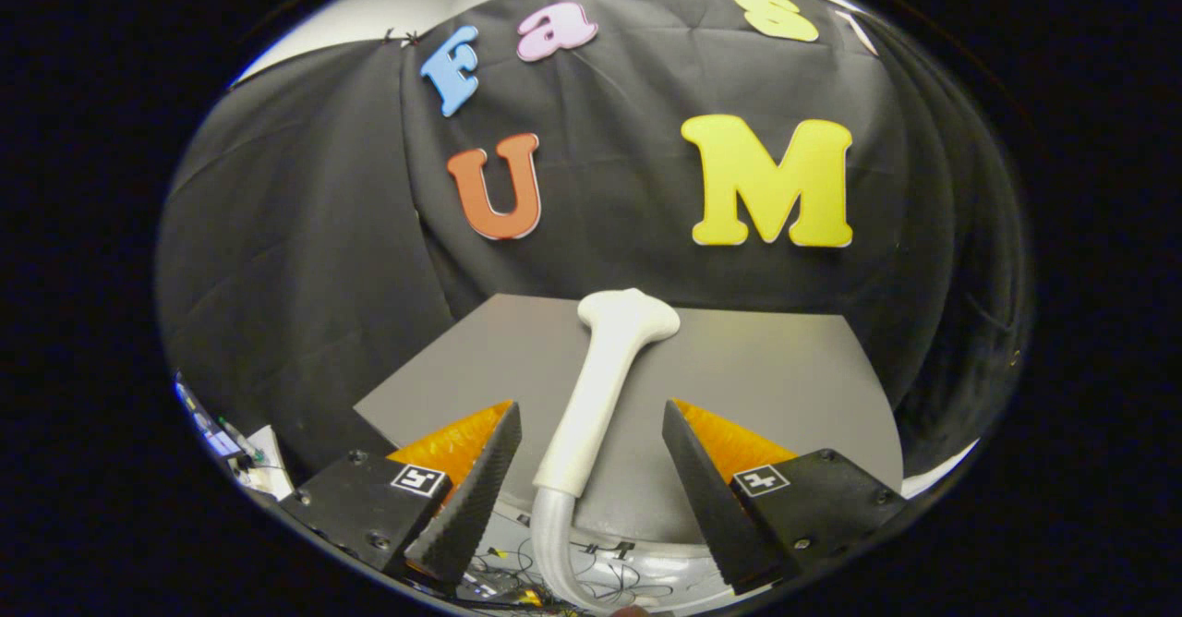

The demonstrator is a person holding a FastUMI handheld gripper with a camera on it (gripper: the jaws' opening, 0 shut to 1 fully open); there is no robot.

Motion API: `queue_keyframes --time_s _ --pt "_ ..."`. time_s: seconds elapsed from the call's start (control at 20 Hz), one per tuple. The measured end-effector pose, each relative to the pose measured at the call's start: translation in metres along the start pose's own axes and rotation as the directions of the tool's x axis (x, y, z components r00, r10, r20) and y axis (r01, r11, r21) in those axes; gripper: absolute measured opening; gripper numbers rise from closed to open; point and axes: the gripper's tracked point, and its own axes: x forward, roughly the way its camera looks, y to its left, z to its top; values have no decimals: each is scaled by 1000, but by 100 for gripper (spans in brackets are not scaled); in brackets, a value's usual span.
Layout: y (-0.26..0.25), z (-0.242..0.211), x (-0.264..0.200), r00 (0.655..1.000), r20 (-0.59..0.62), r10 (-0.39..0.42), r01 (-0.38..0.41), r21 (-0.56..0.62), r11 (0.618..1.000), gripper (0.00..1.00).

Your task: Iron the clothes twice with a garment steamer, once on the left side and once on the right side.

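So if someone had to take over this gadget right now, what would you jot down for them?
Gripper: fingers open, one on each side of the steamer's handle, neither touching it.
Steamer: white, lying on the grey board, head pointing away toward the black cloth wall, hose trailing back below the fingers.
Done: nothing that can be seen; the steamer is not yet gripped.
Left: close on the handle, lift it, then one pass on the left side and one on the right. I can't make out the clothes from here, so find them first.
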Motion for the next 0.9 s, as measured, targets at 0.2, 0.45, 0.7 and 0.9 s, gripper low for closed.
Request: queue_keyframes --time_s 0.2,0.45,0.7,0.9 --pt "1 -1 31 996 -71 -54 53 -8 999 96" --pt "-3 -8 65 978 -180 -110 118 35 992 89" --pt "-4 -7 76 956 -237 -171 192 72 979 63" --pt "0 -6 73 965 -196 -174 197 105 975 42"
